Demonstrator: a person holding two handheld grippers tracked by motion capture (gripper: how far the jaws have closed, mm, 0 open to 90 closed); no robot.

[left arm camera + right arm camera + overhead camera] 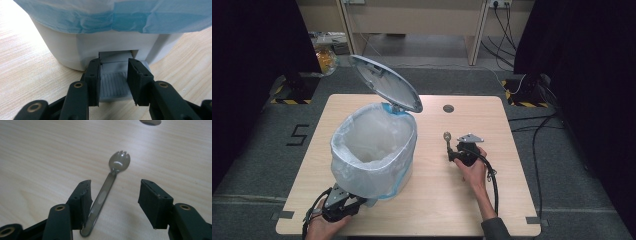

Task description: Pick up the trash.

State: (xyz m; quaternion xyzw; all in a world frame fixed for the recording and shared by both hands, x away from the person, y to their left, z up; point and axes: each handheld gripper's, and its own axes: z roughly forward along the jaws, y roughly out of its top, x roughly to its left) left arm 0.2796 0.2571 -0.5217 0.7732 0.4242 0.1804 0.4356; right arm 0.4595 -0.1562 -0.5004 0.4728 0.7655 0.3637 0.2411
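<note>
Left hand-held gripper clamped on bin pedal. Right hand-held gripper apart, straddling spork right of bin. I judge it light, stiff, slippery; I take mid-handle.

The bin is white, its liner translucent white with a pale blue band along the folded hem, at 9 o'clock on the table, which is light wood with fine grain. The lid is grey. The pedal is grey with thin dark ridges. The spork at 3 o'clock is dull silver metal. Both grippers, left and right, are black with brass-coloured rivets. The floor is dark grey, marked with a black "5" at 9 o'clock.
</note>
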